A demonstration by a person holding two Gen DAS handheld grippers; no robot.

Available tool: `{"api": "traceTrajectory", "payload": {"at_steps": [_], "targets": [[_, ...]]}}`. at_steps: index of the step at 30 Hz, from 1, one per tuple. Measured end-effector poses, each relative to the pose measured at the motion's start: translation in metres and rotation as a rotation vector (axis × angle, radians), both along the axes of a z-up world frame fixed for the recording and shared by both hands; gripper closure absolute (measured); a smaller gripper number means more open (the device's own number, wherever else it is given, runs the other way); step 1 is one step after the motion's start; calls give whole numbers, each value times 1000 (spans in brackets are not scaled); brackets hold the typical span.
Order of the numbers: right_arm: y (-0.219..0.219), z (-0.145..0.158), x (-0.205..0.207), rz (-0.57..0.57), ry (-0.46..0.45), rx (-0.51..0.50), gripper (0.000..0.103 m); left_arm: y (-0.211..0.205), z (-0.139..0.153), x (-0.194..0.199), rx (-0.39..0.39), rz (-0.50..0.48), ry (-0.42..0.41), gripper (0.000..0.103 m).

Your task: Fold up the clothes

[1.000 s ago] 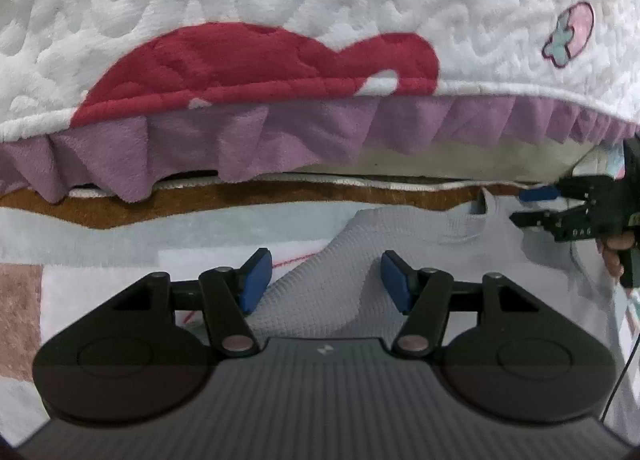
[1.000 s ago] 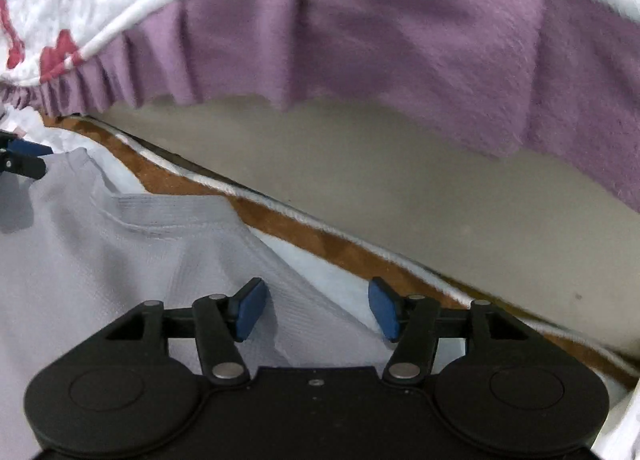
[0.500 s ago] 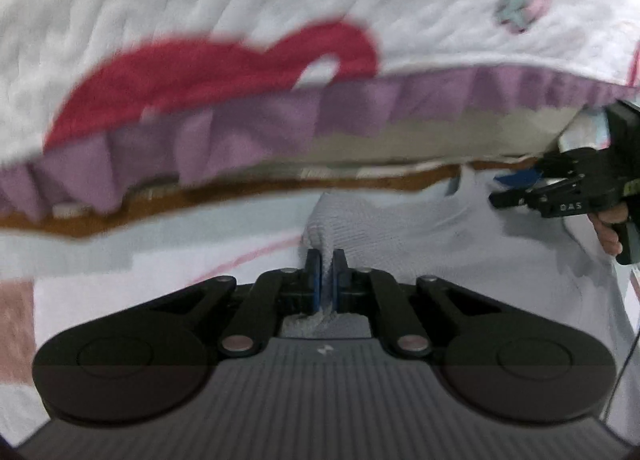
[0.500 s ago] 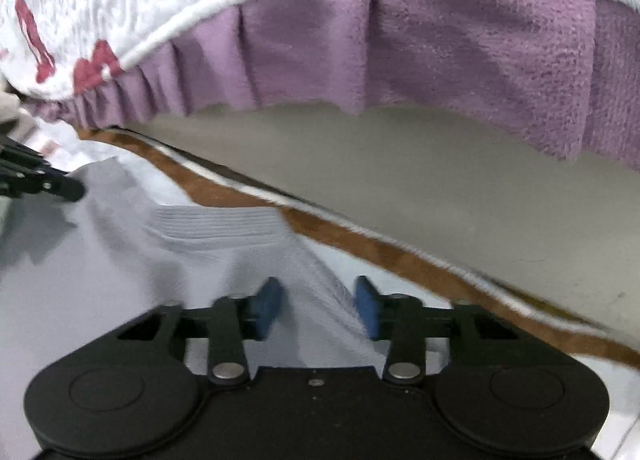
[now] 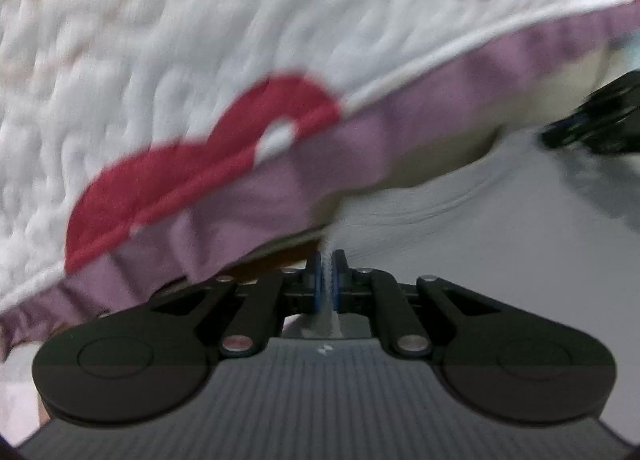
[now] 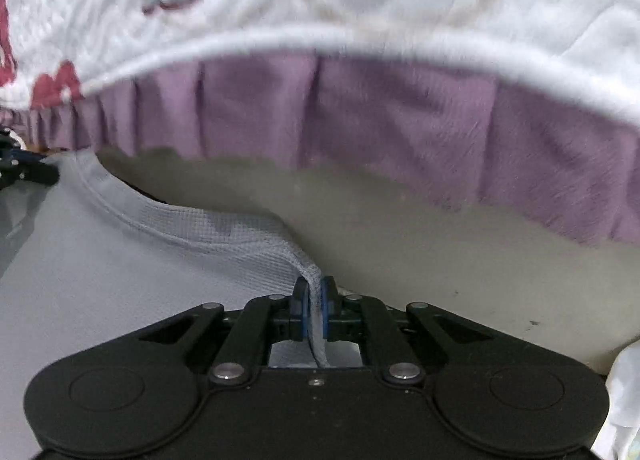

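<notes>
A light grey knit shirt [image 5: 500, 244] lies spread below a bed's edge, its ribbed collar [image 6: 120, 207] toward the bed. In the left wrist view my left gripper [image 5: 327, 276] pinches a ridge of the shirt's fabric between its blue pads; its jaws are opening slightly with the cloth still pressed. My right gripper [image 6: 315, 304] is shut on the shirt's shoulder edge, which rises into the pads. Each gripper also shows in the other's view: the right gripper [image 5: 592, 127] at the far right, the left gripper [image 6: 24, 171] at the far left.
A white quilted blanket [image 5: 200, 39] with red and pink patterns and a purple frill [image 6: 360, 115] hangs over the bed just ahead. Under the frill is the beige side of the bed [image 6: 440, 252]. Both views are blurred.
Both grippers went from open over the shirt to shut on its fabric. The left view has rolled and moved nearer the bed; the shirt's edge is now lifted at the right gripper.
</notes>
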State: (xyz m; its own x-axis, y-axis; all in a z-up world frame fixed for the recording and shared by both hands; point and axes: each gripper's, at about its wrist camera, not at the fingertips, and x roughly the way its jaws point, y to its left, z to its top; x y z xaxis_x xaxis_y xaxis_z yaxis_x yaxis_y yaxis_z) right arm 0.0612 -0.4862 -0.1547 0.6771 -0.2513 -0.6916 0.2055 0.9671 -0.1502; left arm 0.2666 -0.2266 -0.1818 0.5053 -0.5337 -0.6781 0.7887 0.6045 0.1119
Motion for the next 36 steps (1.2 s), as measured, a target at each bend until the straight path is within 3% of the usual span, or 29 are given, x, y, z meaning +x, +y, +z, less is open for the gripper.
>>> {"api": "traceTrajectory", "payload": {"at_steps": [2,3,5,7,9,13,18,24,29,30,31,32,33,34,36], "targets": [[-9,4,-2,-45,-17,16,93,9,4,6,-14,45,23,76],[-15,9,-5,-77,-37,21,87,18,11,6,-49,53,40,75],[-32,25,-25,-187,-112,16,61,37,25,7,-117,69,75,63],[-55,38,-53,-315,-146,5,43,49,37,-2,-158,51,93,57],[-80,49,-86,-444,-168,-3,43,48,44,-15,-154,6,118,57],[-128,47,-168,-670,-229,162,41,23,48,-48,-175,-80,216,57],[-145,28,-245,-774,-236,345,41,-33,40,-91,-215,-155,371,57],[-136,-4,-236,-723,-128,310,41,-75,34,-126,-202,-212,416,57],[-146,-30,-229,-726,-111,313,41,-77,21,-135,-158,-206,425,57],[-146,-33,-224,-681,-130,342,41,-75,19,-135,-148,-201,411,57],[-147,-37,-220,-635,-150,372,50,-72,16,-135,-139,-195,394,57],[-141,-34,-211,-552,-139,337,75,-69,14,-134,-131,-184,376,57],[-133,-32,-203,-531,-110,252,92,-66,13,-132,-124,-172,357,57],[-125,-29,-194,-511,-81,167,94,-61,12,-129,-121,-158,347,57],[-112,-13,-200,-545,-171,81,95,-49,11,-125,-120,-131,332,57]]}}
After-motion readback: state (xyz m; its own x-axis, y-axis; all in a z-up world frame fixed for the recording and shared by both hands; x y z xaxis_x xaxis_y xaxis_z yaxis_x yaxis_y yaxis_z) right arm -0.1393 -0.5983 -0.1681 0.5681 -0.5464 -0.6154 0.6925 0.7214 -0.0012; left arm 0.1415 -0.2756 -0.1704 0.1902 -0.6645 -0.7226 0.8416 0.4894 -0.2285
